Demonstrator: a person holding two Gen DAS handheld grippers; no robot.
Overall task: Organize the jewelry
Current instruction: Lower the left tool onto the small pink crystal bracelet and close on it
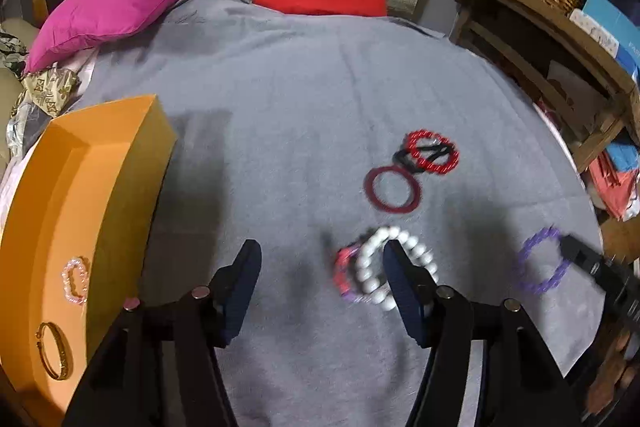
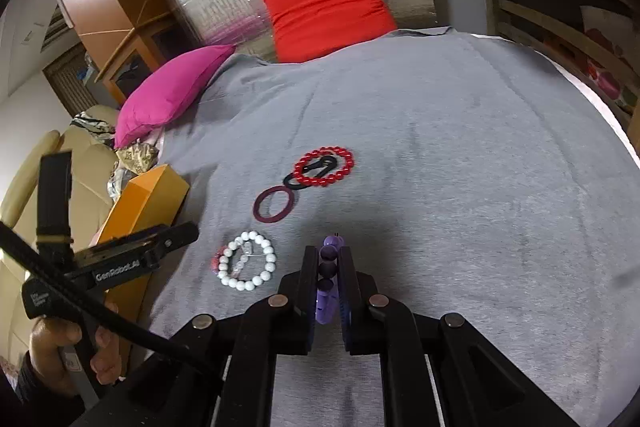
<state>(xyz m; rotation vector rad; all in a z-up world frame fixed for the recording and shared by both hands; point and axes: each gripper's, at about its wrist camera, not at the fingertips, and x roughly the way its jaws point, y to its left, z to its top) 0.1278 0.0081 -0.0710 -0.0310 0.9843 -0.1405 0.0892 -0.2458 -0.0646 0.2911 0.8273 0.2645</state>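
Bracelets mostly sit on the grey blanket (image 1: 280,107), right gripper (image 2: 329,267) clamped on the purple bracelet (image 2: 329,255), left gripper (image 1: 320,259) spread empty by the white bead bracelet (image 1: 374,267).

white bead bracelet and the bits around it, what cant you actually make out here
- White bead bracelet: left wrist view, motion-blurred, near side hidden behind a left gripper finger.
- Pink and purple piece under it: blurred in the left view, tiny in the right; its kind is unclear.
- Purple bead bracelet: right wrist view, mostly hidden between the right gripper fingers.
- Orange box: near end cut off by the frame edge.
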